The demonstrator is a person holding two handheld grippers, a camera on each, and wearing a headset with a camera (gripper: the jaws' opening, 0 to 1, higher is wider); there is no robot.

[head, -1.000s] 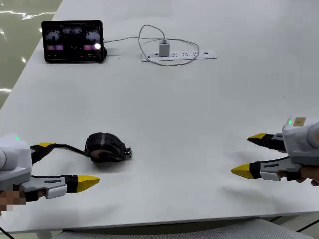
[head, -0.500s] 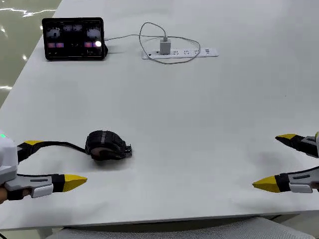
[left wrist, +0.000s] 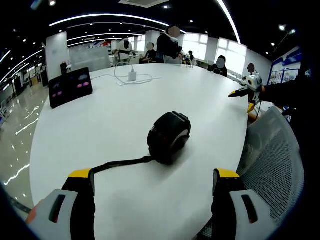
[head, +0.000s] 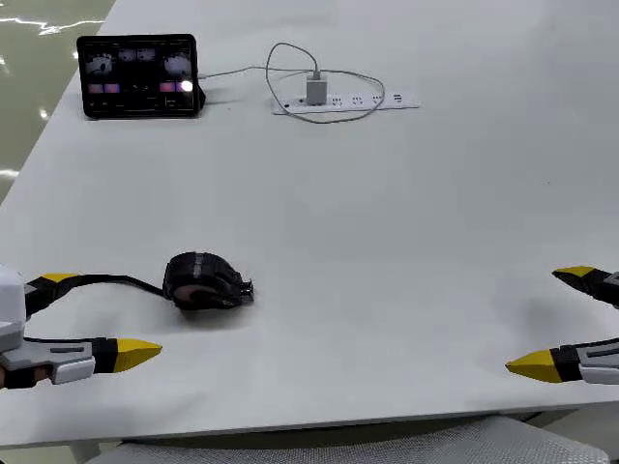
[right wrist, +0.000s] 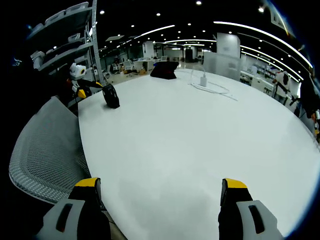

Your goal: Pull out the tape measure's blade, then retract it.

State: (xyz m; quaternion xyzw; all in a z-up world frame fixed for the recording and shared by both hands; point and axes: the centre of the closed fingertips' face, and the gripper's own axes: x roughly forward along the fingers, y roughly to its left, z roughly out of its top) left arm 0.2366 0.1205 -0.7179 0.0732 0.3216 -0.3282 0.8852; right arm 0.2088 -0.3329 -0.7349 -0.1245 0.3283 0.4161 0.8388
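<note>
Tape measure (head: pixel 205 281) (black, strap trailing)

Black tape measure (head: pixel 203 281), white table (head: pixel 387 222), probably black tablet (head: pixel 137 77)

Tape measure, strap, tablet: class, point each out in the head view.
tape measure (head: pixel 201 281), head view, top of its black case.
strap (head: pixel 106 280), head view, middle of the black cord.
tablet (head: pixel 137 75), head view, centre of its screen.

Tape measure (left wrist: pixel 169 136) lies just ahead of wide-spread left tongs (left wrist: pixel 154 175).
</note>
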